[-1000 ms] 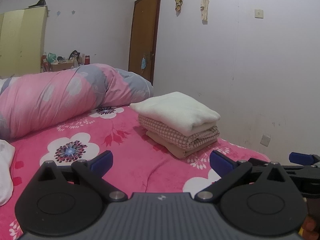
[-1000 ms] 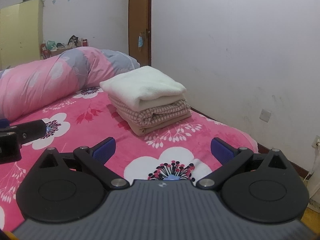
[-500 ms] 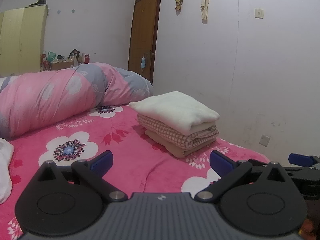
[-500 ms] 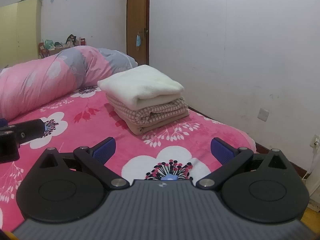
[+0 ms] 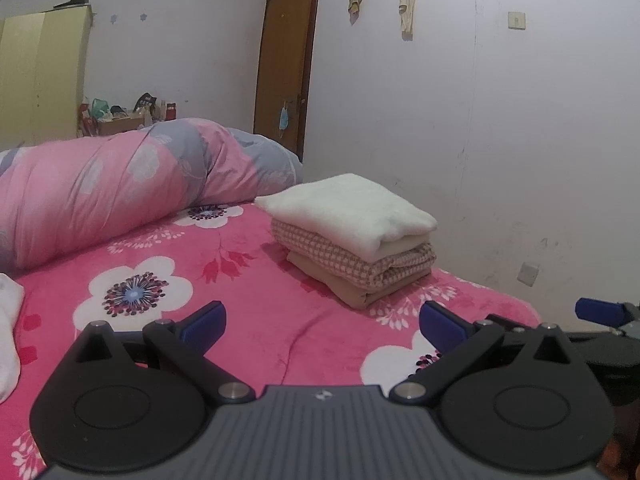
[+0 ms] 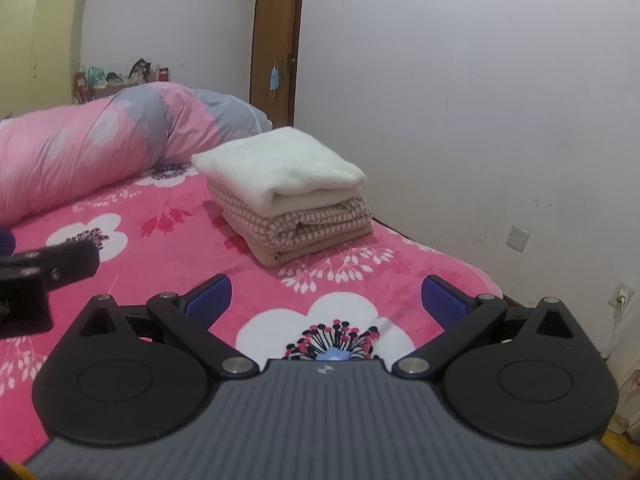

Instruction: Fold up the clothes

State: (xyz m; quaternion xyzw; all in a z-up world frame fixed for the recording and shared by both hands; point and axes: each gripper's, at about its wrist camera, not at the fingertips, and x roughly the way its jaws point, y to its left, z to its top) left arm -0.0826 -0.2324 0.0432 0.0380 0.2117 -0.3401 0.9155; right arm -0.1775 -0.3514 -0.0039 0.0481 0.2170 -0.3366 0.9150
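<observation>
Pink floral bedspread [image 5: 256,320] carries a stack of three folded clothes [image 5: 352,236] at one o'clock; left gripper [image 5: 320,322] and right gripper [image 6: 326,296] hover wide open, empty. Next, probably the unfolded white garment [image 5: 8,336] at nine o'clock: pinch its corners evenly.

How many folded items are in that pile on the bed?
3, stacked: a cream towel on top, a checked cloth in the middle, a tan piece at the bottom. Thinner layers could be hidden.

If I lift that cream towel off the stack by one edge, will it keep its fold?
Probably not: the cream towel looks thick and soft, so it would likely droop open. It seems light. The checked cloth beneath may drag along.
</observation>
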